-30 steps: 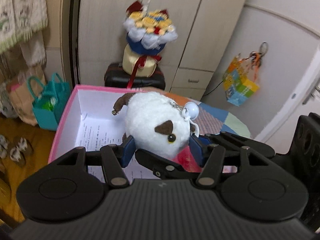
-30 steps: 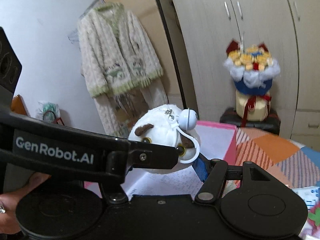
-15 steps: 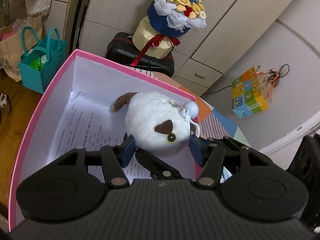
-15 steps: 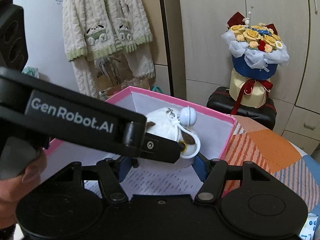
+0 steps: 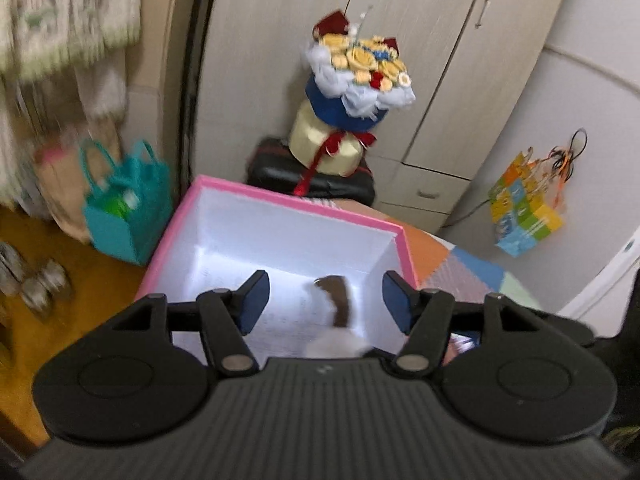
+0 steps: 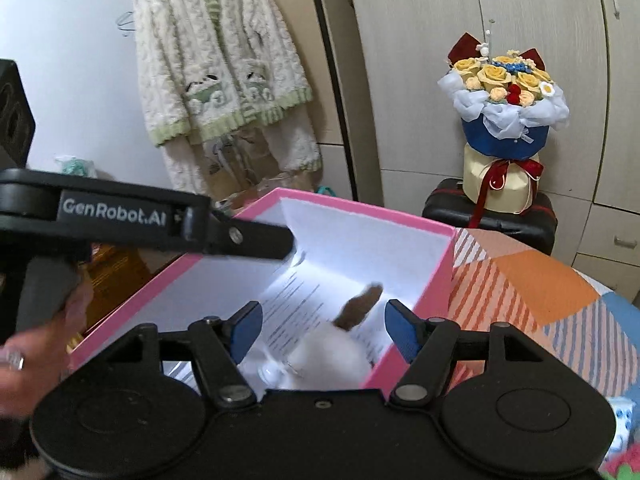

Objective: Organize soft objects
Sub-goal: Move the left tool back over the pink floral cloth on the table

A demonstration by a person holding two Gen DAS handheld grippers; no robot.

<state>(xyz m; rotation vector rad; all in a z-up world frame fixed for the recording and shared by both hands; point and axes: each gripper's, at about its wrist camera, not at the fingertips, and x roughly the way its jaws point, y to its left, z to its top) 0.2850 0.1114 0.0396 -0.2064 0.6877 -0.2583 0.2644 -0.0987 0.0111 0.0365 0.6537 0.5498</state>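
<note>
Now the white plush toy (image 6: pixel 332 354), clamped between both pairs of jaws half a second ago, lies loose and blurred on the printed paper (image 5: pixel 280 320) lining the floor of the pink box (image 5: pixel 280 200), its brown ear (image 6: pixel 360 304) pointing up. The left gripper (image 5: pixel 324 300) and the right gripper (image 6: pixel 322 328) have both just been opening, and their blue pads stand apart above the toy, pressing on nothing. Beyond the box, a flower bouquet (image 6: pixel 504 120) stands on a black case (image 6: pixel 492 216) before the wardrobe.
</note>
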